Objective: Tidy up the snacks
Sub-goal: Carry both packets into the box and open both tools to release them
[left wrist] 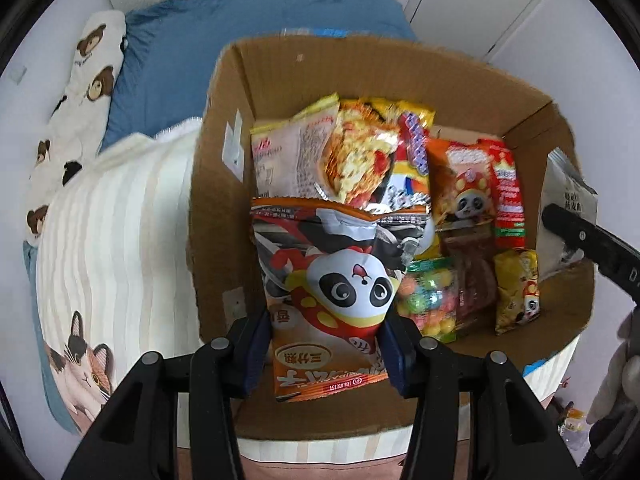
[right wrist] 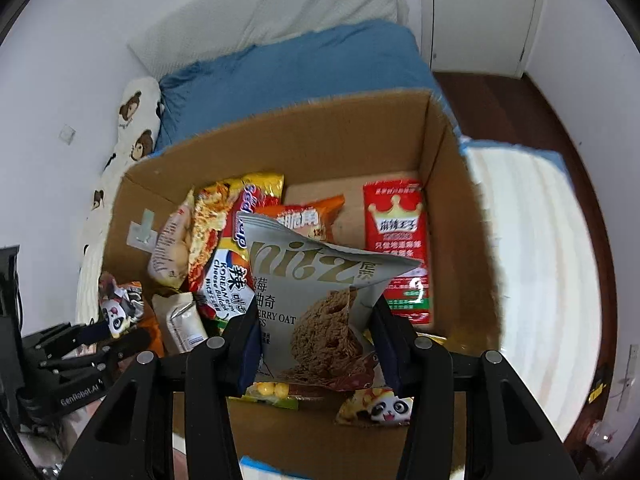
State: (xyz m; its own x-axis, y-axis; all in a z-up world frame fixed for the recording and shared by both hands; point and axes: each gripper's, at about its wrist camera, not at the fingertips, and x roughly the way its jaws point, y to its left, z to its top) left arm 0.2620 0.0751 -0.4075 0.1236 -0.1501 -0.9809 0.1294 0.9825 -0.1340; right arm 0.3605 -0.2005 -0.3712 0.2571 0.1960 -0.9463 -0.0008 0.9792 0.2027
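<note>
snacks mostly boxed, two packets in hand

cardboard box, filling the frame's centre, already holds many packets; judged well along, with two bags left to place. panda snack bag, lower centre of the left view, is clamped by the left gripper, long axis running up the frame, print inverted. grey oat cookie bag, lower centre of the right view, is pinched by the right gripper, top edge tilted toward upper left.
</note>
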